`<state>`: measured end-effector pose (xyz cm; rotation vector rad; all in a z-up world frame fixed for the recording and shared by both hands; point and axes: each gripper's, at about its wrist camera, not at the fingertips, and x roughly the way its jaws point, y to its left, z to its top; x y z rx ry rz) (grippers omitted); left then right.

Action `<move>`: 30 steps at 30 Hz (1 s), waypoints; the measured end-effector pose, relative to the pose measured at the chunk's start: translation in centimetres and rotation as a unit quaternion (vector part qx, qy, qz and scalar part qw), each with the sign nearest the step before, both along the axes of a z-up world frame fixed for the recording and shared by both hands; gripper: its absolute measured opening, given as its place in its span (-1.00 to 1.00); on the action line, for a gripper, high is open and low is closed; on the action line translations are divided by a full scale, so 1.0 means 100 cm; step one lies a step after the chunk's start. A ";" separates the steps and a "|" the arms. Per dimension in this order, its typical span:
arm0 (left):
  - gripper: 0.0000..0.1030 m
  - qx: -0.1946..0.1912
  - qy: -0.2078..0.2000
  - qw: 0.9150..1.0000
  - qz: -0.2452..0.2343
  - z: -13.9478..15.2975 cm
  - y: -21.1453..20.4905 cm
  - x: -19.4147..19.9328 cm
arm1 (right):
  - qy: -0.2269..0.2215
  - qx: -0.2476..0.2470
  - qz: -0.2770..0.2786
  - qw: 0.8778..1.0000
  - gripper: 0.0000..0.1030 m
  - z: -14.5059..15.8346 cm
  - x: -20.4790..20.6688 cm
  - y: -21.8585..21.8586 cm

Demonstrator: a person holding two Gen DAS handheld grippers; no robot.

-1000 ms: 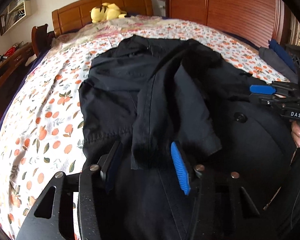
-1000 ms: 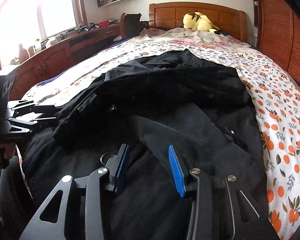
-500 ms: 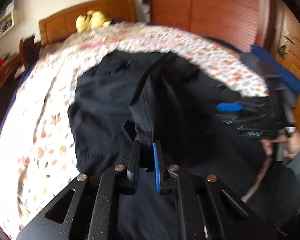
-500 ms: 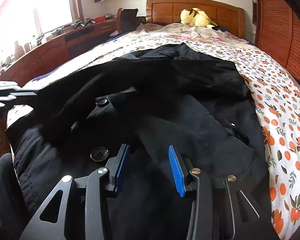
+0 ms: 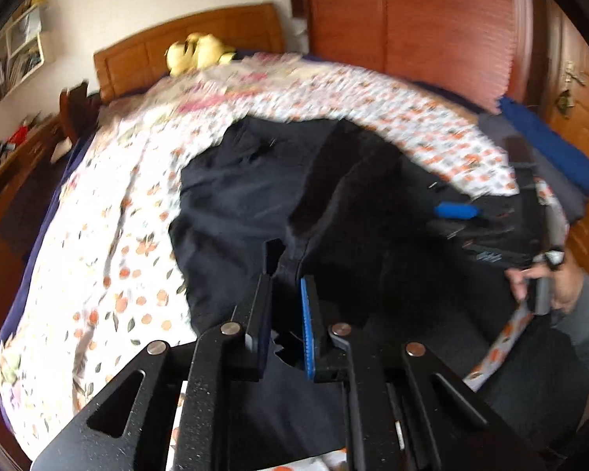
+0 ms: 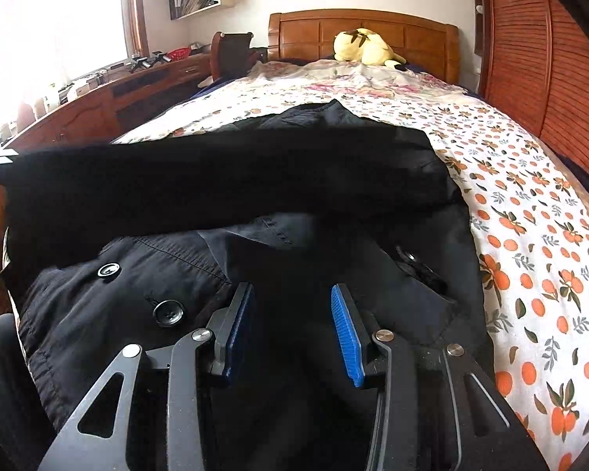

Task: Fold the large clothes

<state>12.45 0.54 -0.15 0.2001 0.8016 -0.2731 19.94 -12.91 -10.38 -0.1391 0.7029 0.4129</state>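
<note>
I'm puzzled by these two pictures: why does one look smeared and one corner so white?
Left wrist view: motion blur smears the floral bedspread and black coat. Right wrist view: sharp, but the window glares white, and the fisheye bends the bed's edges.

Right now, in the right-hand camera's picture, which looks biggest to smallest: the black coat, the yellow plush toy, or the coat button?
1. Black coat, filling most of the view.
2. Yellow plush toy, though it sits far off, so it looks shrunken.
3. Coat button, smallest despite being close.

Black hand-held gripper [image 6: 292, 327], blue ribbed pads [image 6: 345, 337], silver screws.
</note>
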 end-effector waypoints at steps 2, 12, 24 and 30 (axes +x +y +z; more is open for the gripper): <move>-0.73 -0.003 0.010 1.000 0.007 -0.011 0.010 0.007 | 0.000 -0.004 0.003 1.000 -0.18 -0.001 0.000 0.001; -0.23 -0.031 -0.006 0.998 0.047 -0.030 0.045 0.008 | 0.002 -0.017 0.027 0.999 -0.18 -0.001 0.007 0.012; 0.08 -0.030 0.021 0.996 0.078 -0.070 0.069 0.000 | 0.024 -0.024 0.070 0.997 -0.18 0.015 0.072 0.068; 0.42 -0.047 0.044 0.993 0.098 -0.080 0.086 0.000 | 0.107 -0.073 0.112 0.985 -0.18 -0.036 0.081 0.103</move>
